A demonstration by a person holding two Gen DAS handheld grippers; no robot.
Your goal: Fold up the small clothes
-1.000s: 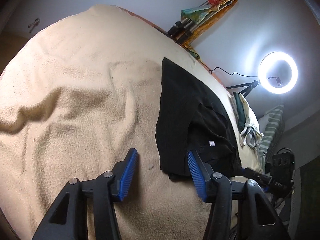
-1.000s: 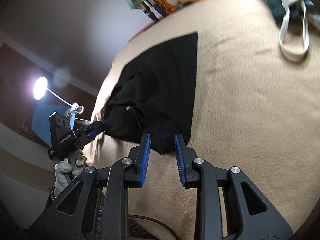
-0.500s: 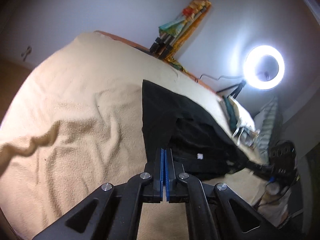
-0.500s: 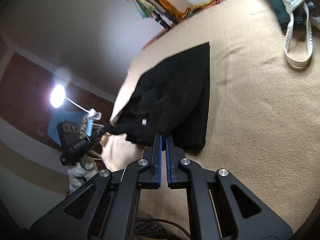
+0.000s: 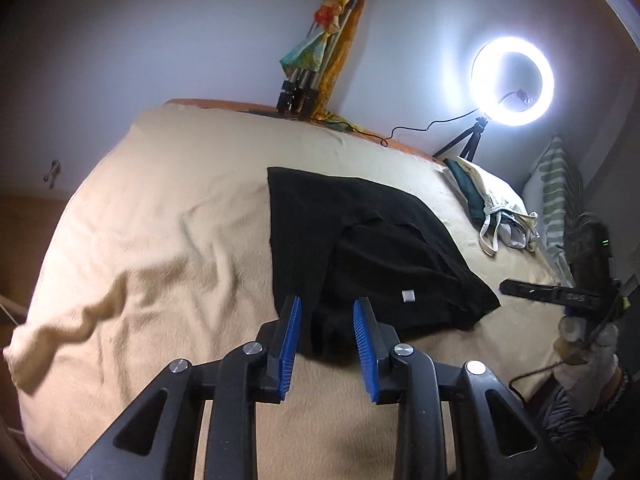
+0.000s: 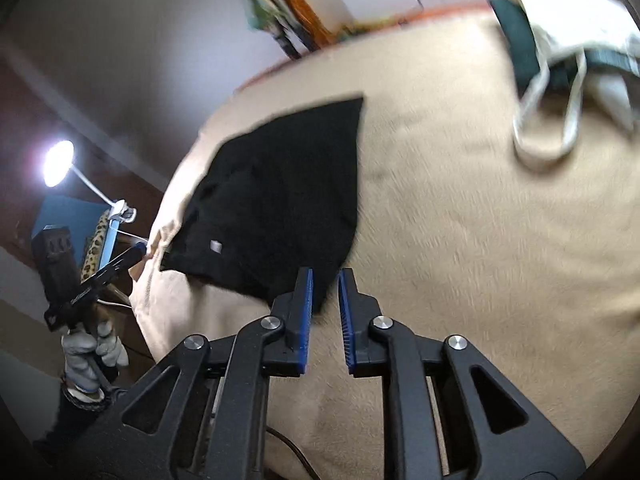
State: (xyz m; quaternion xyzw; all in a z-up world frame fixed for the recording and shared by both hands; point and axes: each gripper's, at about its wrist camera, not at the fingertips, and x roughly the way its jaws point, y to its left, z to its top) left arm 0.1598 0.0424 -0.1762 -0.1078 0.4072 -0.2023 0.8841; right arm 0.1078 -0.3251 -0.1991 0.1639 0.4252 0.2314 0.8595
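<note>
A black garment lies partly folded on the beige blanket, a small white tag showing near its near edge. My left gripper is open, its blue pads either side of the garment's near left corner, just above it. In the right wrist view the garment lies ahead and left. My right gripper is open, jaws a little apart at the garment's near right corner. The other gripper shows at the left edge there, and the right one at the right in the left wrist view.
A pile of green and cream clothes lies at the bed's far right, also in the right wrist view. A ring light and a tripod with draped cloth stand behind the bed. The blanket is rumpled at the left.
Both grippers, shut on the garment's near corners half a second ago, have opened and let it go. The garment now lies on the blanket, and both grippers have pulled back slightly.
</note>
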